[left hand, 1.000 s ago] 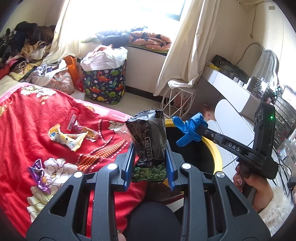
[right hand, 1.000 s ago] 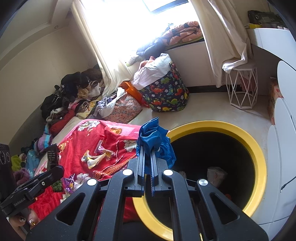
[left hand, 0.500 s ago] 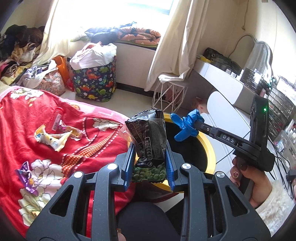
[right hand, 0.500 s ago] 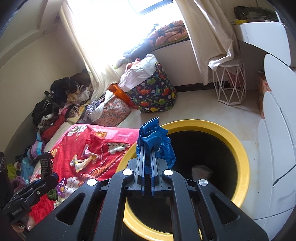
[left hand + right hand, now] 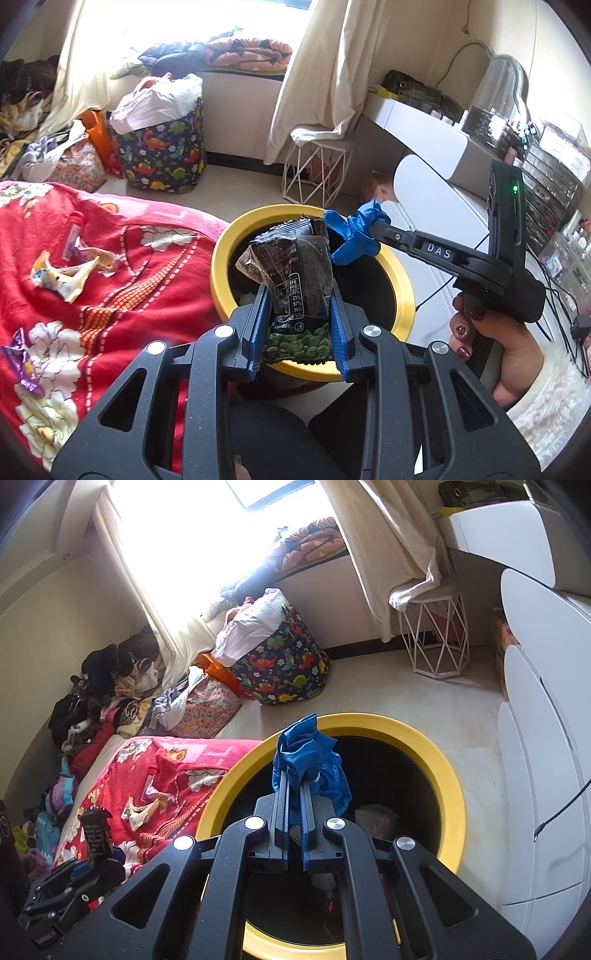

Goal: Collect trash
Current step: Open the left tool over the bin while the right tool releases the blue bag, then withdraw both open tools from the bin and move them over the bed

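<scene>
I held my left gripper (image 5: 298, 314) clamped on a black snack packet (image 5: 295, 273), its blue pads pressing both sides of the lower half where the green peas are printed, so the crinkled top stood free above the fingers. That grip low on the packet left most of it hanging out over the yellow-rimmed bin (image 5: 221, 266), which is where I wanted it: let go there and it should fall into the dark opening rather than onto the red blanket (image 5: 122, 258) beside it.

My right gripper (image 5: 294, 794) was pinched nearly closed on a crumpled blue wrapper (image 5: 306, 753), the narrow gap between the fingers filled with it, the bulk bunched above the tips. It too sat over the mouth of the bin, near the rim on the bed side (something pale (image 5: 376, 814) already lay at the bottom).

Both pieces were brought together over one target so they could be dropped without a second trip. More litter waited on the blanket: pale torn wrappers (image 5: 66, 273) and a purple foil one (image 5: 20, 362) near its edge.
</scene>
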A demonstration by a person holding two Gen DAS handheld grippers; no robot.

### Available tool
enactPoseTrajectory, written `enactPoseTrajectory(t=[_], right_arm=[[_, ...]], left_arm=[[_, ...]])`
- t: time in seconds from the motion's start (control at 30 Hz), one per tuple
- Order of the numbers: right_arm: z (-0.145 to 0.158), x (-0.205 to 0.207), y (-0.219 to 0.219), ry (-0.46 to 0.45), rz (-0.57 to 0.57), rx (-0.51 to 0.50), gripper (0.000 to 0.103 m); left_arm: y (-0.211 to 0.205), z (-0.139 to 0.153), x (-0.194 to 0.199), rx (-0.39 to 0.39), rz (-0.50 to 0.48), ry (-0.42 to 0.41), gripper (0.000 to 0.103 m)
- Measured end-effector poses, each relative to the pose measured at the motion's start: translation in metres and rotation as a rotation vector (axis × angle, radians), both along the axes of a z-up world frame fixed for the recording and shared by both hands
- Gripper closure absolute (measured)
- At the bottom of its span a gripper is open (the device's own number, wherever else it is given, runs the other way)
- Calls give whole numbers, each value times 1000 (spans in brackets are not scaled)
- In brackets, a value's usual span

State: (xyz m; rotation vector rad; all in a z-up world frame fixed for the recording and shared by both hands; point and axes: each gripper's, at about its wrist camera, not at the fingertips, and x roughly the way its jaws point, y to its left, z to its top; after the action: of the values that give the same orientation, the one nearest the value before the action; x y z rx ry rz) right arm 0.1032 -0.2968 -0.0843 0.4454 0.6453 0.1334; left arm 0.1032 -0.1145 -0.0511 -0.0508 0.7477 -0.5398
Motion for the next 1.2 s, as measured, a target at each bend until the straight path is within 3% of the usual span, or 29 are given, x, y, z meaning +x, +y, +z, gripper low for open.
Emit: enactPoseTrajectory(t=[0.4, 0.5, 0.53, 0.57, 0.63, 0.77, 1.03, 1.2], right_arm=[[-9, 1, -12, 19, -26, 12, 98], [-9, 0, -17, 16, -37, 18, 90], [-9, 0, -18, 15, -42, 19, 86], [-8, -1, -18, 14, -47, 18, 75], [-8, -2, -19, 10, -60, 23, 63], [-6, -3, -17, 3, -67, 16, 54], [1, 1, 13, -7, 1, -14, 49], [7, 2, 34, -16, 40, -32, 41]], left_arm=[[-31, -14, 20, 31, -42, 25, 77], [-33, -19, 27, 37, -32, 36, 60], [-32, -20, 28, 35, -26, 39, 48], [-29, -21, 30, 35, -9, 40, 28], [-22, -21, 30, 31, 26, 37, 10], [-3, -20, 28, 20, 90, 36, 10], [35, -6, 21, 18, 206, -11, 10], [57, 1, 18, 11, 247, -34, 10]])
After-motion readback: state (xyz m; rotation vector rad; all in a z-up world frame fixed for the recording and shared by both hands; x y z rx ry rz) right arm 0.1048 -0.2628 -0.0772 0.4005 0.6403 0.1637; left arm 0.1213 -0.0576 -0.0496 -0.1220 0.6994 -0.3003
